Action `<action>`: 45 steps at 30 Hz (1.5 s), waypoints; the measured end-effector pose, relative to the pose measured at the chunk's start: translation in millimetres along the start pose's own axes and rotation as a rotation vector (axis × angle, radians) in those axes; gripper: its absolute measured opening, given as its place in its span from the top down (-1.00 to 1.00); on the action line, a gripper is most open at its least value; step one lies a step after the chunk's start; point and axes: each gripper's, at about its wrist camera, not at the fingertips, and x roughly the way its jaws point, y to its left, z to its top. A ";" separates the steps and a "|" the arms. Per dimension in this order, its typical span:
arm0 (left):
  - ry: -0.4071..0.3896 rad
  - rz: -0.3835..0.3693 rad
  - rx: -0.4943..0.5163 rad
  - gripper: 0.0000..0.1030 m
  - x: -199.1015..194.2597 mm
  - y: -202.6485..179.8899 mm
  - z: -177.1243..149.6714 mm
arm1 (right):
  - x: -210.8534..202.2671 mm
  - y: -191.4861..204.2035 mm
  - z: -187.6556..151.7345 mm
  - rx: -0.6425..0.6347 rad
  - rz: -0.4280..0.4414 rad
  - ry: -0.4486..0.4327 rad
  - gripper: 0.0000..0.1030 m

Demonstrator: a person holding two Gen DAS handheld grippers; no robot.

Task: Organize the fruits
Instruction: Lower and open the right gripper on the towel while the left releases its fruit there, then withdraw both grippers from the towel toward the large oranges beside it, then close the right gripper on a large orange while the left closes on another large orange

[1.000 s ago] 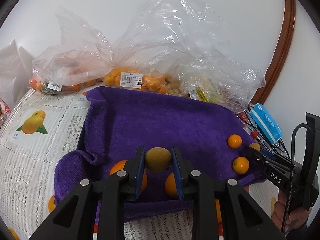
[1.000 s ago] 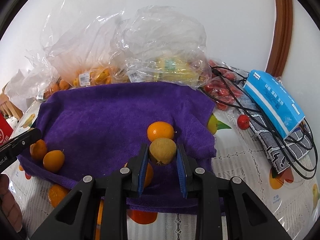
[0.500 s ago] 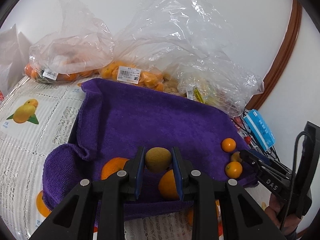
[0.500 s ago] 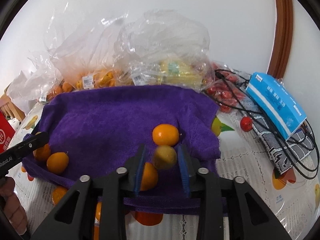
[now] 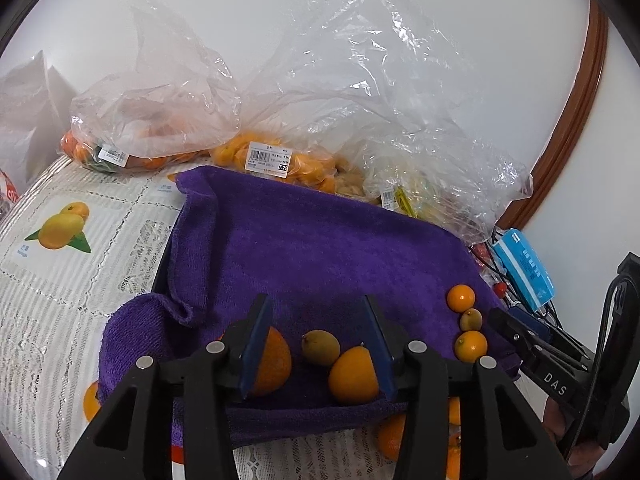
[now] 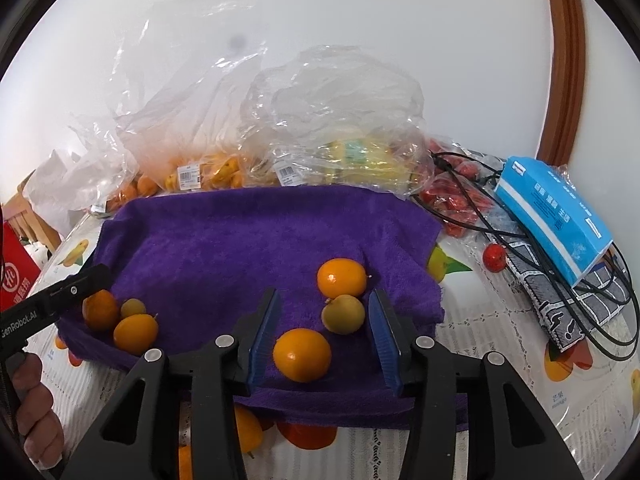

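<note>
A purple towel (image 5: 320, 248) covers the table, with small citrus fruits lying in two groups on it. My left gripper (image 5: 316, 316) is opening. A greenish-yellow fruit (image 5: 320, 347) lies loose on the towel between its jaws, flanked by two orange fruits (image 5: 354, 372); the pads touch none of them. My right gripper (image 6: 324, 304) is opening too. Between its jaws lie an orange fruit (image 6: 302, 354) and a greenish-yellow fruit (image 6: 343, 314), both free of the pads, with another orange fruit (image 6: 342, 278) just beyond. Each gripper shows at the edge of the other's view.
Clear plastic bags of oranges (image 5: 276, 160) and other produce (image 6: 352, 156) line the wall behind the towel. A blue box (image 6: 556, 216), black cables and red tomatoes (image 6: 495, 257) lie to the right. A hand (image 6: 36, 412) holds the left gripper's handle.
Both grippers have let go of their greenish-yellow fruits, which now lie on the towel. Both pairs of jaws stand much wider apart than before.
</note>
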 end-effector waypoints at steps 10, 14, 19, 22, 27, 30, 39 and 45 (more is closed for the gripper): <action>-0.034 0.001 0.028 0.08 -10.9 -5.7 -3.2 | -19.3 13.8 -0.5 -0.016 0.061 -0.015 0.11; -0.052 0.018 0.036 0.07 -17.3 -9.2 -9.2 | -29.6 17.4 -4.5 -0.011 0.087 -0.026 0.11; -0.060 0.047 0.077 0.07 -30.6 -12.1 -25.4 | -47.3 23.5 -20.7 -0.038 0.122 -0.028 0.10; -0.074 0.055 0.094 0.05 -43.1 -10.6 -33.5 | -52.2 26.9 -32.7 -0.043 0.115 -0.013 0.10; -0.066 0.052 0.084 0.05 -56.5 -2.9 -42.3 | -56.7 24.9 -52.8 -0.010 0.119 0.032 0.10; -0.063 0.050 0.072 0.04 -62.0 1.7 -46.1 | -58.0 25.9 -60.8 -0.002 0.123 0.052 0.10; -0.045 0.040 0.020 0.04 -63.5 14.4 -45.6 | -58.1 48.2 -77.5 -0.026 0.160 0.088 0.10; -0.010 0.019 -0.008 0.04 -57.2 19.1 -45.4 | -41.8 55.2 -84.6 -0.024 0.158 0.137 0.09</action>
